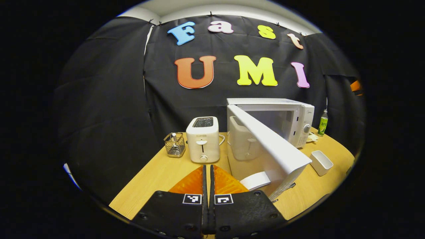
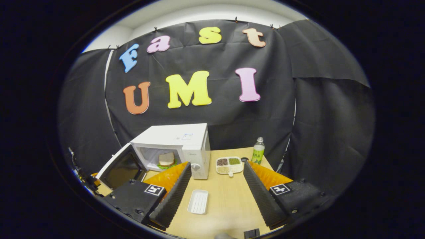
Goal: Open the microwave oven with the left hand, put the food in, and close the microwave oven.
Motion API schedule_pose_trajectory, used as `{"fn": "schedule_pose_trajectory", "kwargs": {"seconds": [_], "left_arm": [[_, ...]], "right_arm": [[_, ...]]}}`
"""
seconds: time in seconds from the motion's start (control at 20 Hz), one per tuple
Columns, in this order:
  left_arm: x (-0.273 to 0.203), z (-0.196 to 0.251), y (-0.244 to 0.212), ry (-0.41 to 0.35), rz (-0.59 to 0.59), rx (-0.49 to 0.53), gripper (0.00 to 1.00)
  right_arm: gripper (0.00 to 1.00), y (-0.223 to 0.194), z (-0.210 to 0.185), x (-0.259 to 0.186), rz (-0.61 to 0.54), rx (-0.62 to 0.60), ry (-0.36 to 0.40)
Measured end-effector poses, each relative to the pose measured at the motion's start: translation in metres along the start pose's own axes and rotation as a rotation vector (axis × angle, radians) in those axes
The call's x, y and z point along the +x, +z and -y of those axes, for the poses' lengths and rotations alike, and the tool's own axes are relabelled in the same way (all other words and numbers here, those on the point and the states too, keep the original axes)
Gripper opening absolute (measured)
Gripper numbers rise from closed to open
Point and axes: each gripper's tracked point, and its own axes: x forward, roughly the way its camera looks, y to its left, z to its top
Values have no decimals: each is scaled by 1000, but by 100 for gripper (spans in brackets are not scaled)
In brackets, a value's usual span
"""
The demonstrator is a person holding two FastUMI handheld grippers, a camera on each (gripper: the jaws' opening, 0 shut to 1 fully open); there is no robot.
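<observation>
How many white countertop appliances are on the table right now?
2. The microwave stands near the back of the table with its door swung open. The toaster stands beside the microwave's hinge side, next to a wire basket.

Microwave oven (image 2: 179,146): a white box is seen standing upright on the wooden table, against the black back wall, with a control panel and round knob on its right side
Door (image 1: 270,146): it is swung wide open on its left-hand hinge; a white outer face is shown in the left gripper view, a dark inner window in the right gripper view
Food (image 2: 166,160): a slice of bread on something green is seen inside the lit cavity, on its floor
</observation>
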Motion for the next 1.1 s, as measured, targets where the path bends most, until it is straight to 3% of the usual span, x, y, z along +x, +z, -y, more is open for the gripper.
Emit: {"fn": "schedule_pose_trajectory", "kwargs": {"seconds": [0.05,0.1,0.25,0.3,0.35,0.7,1.1], "left_arm": [[0,11,4,-17,3,3,0],[0,23,7,-33,10,9,0],[0,58,14,-96,21,20,0],[0,72,14,-118,17,31,0],[2,85,17,-134,21,43,0],[16,161,30,-248,28,80,0],[49,231,40,-320,25,95,0]], "right_arm": [[100,-1,1,1,0,0,1],[92,0,2,1,-6,0,4],[92,0,3,2,-7,-11,14],[100,3,5,3,-5,-16,15],[92,4,7,3,-2,-17,17],[92,9,30,11,-4,-20,8],[92,8,59,29,-32,-2,2]]}}
